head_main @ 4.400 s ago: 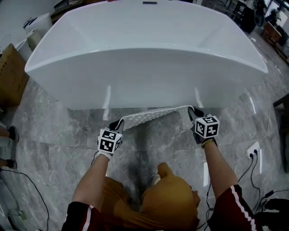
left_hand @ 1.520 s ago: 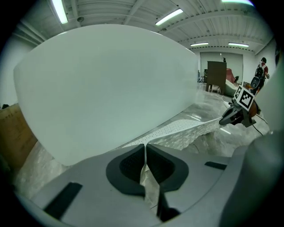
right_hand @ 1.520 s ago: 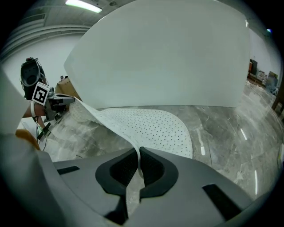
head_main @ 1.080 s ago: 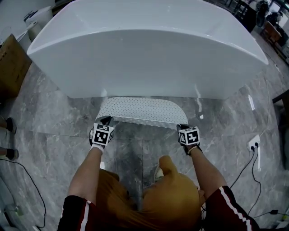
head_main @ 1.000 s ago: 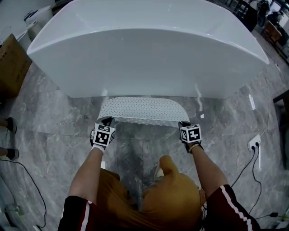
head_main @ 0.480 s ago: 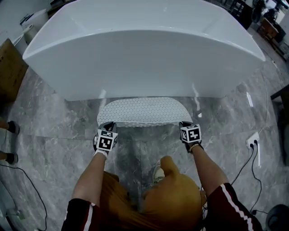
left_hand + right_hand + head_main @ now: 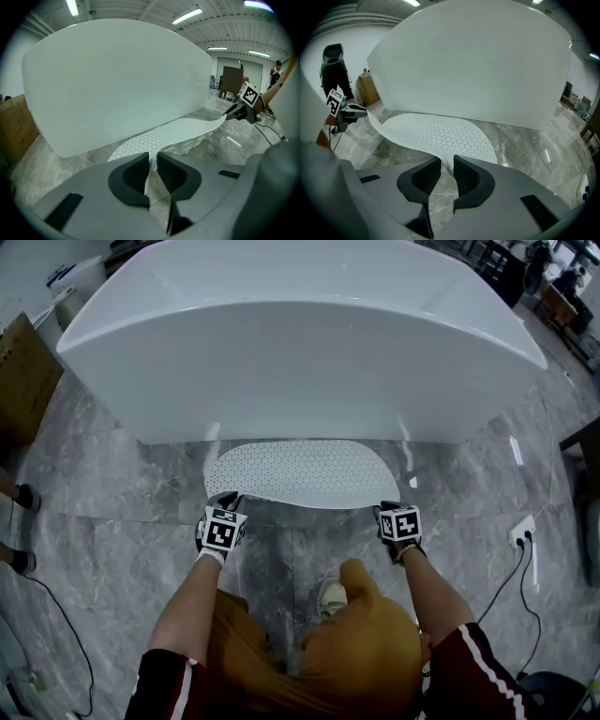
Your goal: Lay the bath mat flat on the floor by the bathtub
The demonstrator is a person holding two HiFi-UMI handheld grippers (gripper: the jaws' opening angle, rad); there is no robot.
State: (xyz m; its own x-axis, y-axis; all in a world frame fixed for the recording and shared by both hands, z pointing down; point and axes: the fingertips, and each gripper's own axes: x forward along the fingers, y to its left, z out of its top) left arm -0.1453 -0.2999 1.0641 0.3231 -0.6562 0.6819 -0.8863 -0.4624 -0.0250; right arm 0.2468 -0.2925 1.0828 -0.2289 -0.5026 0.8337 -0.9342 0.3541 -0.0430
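Note:
A white perforated bath mat (image 7: pixel 298 472) is spread over the grey marble floor just in front of the white bathtub (image 7: pixel 300 343). Its far edge lies by the tub's base; its near edge is still lifted. My left gripper (image 7: pixel 225 503) is shut on the mat's near left corner, and my right gripper (image 7: pixel 385 512) is shut on the near right corner. In the left gripper view the mat (image 7: pixel 173 136) runs from the closed jaws toward the other gripper (image 7: pixel 243 107). In the right gripper view the mat (image 7: pixel 436 131) sags between the jaws and the left gripper (image 7: pixel 344 111).
A cardboard box (image 7: pixel 23 367) stands left of the tub. A power strip with cables (image 7: pixel 521 538) lies on the floor at the right. A cable (image 7: pixel 47 634) trails at the lower left. A person's feet (image 7: pixel 21 521) show at the left edge.
Over the earlier frames the mat was drawn out from a hanging strip into a spread oval, and both grippers have moved toward me and lower, flattening it.

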